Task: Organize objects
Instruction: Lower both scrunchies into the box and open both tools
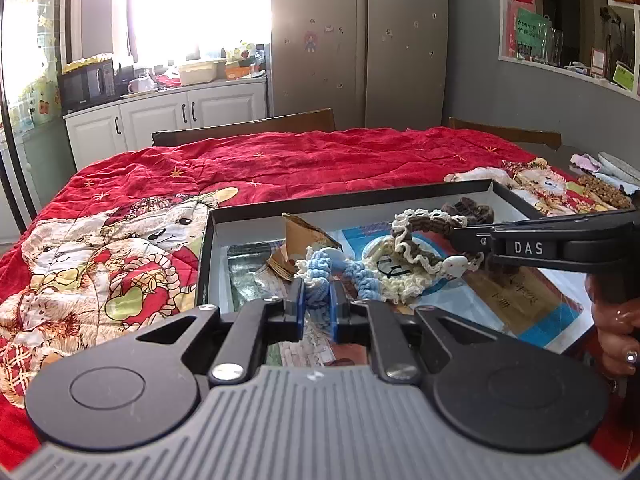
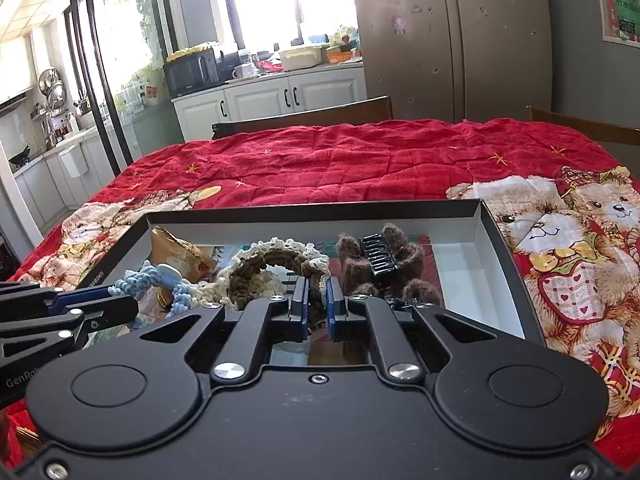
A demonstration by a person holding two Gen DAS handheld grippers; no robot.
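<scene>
Red quilted cloth (image 2: 340, 160) printed with teddy bears covers the table and carries a shallow black box (image 2: 496, 216) with a white interior. Left hand-held gripper (image 1: 318, 300) is clamped on a blue and cream crocheted hair tie (image 1: 320, 264); right hand-held gripper (image 2: 318, 300) is clamped on a brown and cream crocheted hair tie (image 2: 276, 264). Both ties lie inside the box, beside a brown fuzzy hair claw (image 2: 380, 256).

A red teddy-bear quilt (image 2: 340, 160) covers the table; behind stands a refrigerator (image 1: 360, 40).
</scene>
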